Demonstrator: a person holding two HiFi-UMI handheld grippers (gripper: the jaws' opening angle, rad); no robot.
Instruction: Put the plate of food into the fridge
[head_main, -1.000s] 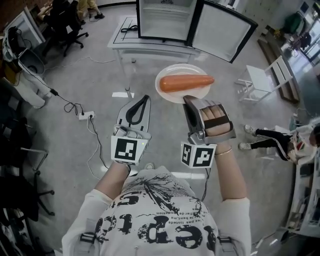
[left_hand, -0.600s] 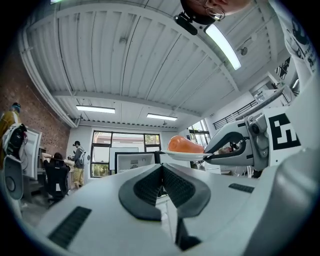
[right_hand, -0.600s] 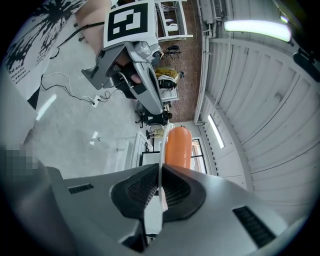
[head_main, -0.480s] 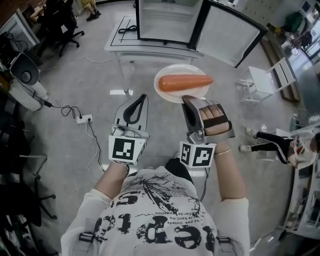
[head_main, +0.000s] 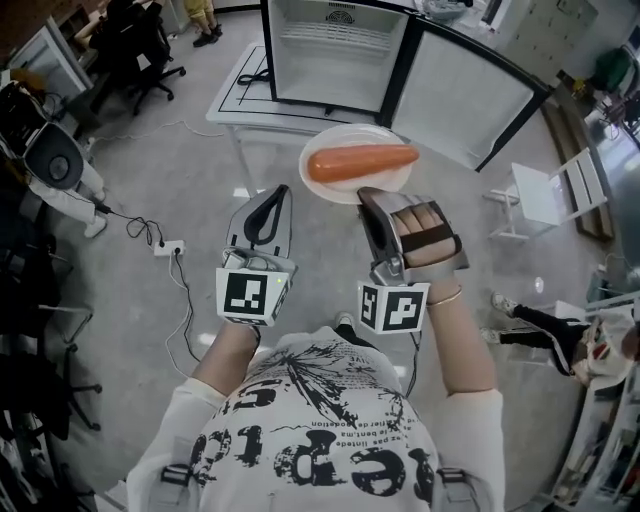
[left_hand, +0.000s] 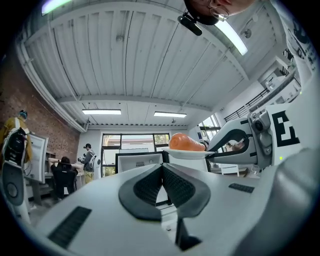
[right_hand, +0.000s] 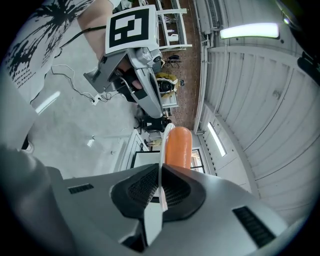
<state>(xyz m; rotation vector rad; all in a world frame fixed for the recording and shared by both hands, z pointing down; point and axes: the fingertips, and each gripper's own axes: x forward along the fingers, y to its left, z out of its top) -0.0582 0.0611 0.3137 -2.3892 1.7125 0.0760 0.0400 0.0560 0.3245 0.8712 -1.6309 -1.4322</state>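
The left gripper (head_main: 277, 195) pointed forward, its jaws pressed together on nothing. Just right of it, the white plate (head_main: 350, 135) bearing a carrot (head_main: 362, 161) hung before the open fridge (head_main: 335, 50), its near rim pinched by the right gripper (head_main: 366, 196).

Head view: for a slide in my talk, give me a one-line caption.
Right gripper holds a white plate with a carrot before the open fridge; left gripper shut and empty.
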